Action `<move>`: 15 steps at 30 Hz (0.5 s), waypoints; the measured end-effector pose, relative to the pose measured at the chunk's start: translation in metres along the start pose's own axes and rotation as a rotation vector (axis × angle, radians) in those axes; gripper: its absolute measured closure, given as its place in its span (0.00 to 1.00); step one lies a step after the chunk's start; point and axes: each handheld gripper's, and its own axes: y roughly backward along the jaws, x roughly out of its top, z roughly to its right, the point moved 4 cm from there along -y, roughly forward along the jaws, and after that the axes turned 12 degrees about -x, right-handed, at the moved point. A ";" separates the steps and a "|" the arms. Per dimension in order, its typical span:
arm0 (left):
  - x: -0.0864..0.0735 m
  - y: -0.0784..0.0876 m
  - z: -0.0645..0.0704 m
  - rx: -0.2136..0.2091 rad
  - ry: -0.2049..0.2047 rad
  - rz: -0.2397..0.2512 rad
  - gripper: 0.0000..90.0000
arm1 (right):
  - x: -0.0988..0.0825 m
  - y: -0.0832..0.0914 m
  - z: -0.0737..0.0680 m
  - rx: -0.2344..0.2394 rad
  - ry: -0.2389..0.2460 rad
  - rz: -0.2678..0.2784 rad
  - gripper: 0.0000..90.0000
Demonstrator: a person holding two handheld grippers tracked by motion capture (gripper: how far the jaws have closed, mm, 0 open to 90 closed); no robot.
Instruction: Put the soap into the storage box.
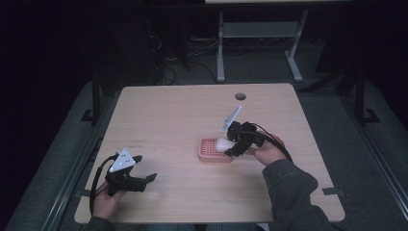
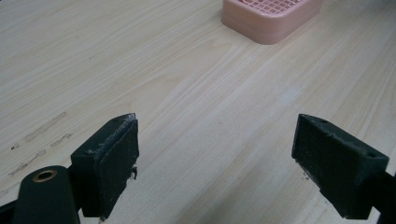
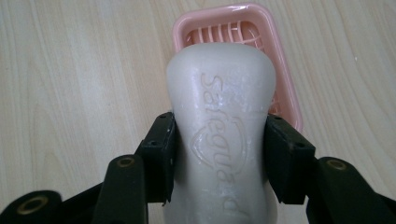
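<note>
Black pads of the right gripper (image 3: 219,144) sit closest in the right gripper view, clamped on both sides of a white soap bar (image 3: 223,121). Embossed lettering on the bar's top face reads "Safeguard". The bar pokes forward past the jaws, over the near end of a pink soap dish (image 3: 280,70). Whether the soap touches the dish cannot be told. The slatted dish floor is visible behind the bar; the visible part holds nothing else.

High view: right gripper (image 1: 232,146) is at the right edge of the dish (image 1: 208,155), soap (image 1: 224,144) a pale blob above the dish's right half. The person's right hand (image 1: 267,151) and grey sleeve (image 1: 288,185) come in from the lower right. The grey three-cornered plate tilts up behind the gripper.

Left gripper (image 1: 144,169) is low on the left of the wooden table (image 1: 183,110), well apart from the dish, held by the left hand (image 1: 107,201). Left gripper view: left gripper (image 2: 215,154) jaws spread wide, nothing between them, bare wood below. Faint scuff marks (image 2: 42,135) on the wood to the left of the jaws. The dish (image 2: 268,21) is at the top edge of that view, nothing between it and the jaws.

A round cable hole (image 1: 240,96) sits near the table's far edge. Beyond the table are a dark floor, cables and white desk legs (image 1: 220,48).
</note>
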 end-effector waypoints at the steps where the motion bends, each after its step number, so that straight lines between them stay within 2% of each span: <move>1: 0.000 0.000 0.000 0.000 0.000 0.000 0.16 | 0.002 0.000 0.000 0.003 0.002 0.002 0.54; 7: 0.000 0.001 0.000 -0.001 0.000 0.003 0.16 | 0.012 -0.003 0.001 0.005 0.017 0.005 0.54; 15: 0.000 0.000 0.000 -0.001 0.002 0.002 0.16 | 0.018 -0.013 0.001 0.028 0.013 -0.001 0.54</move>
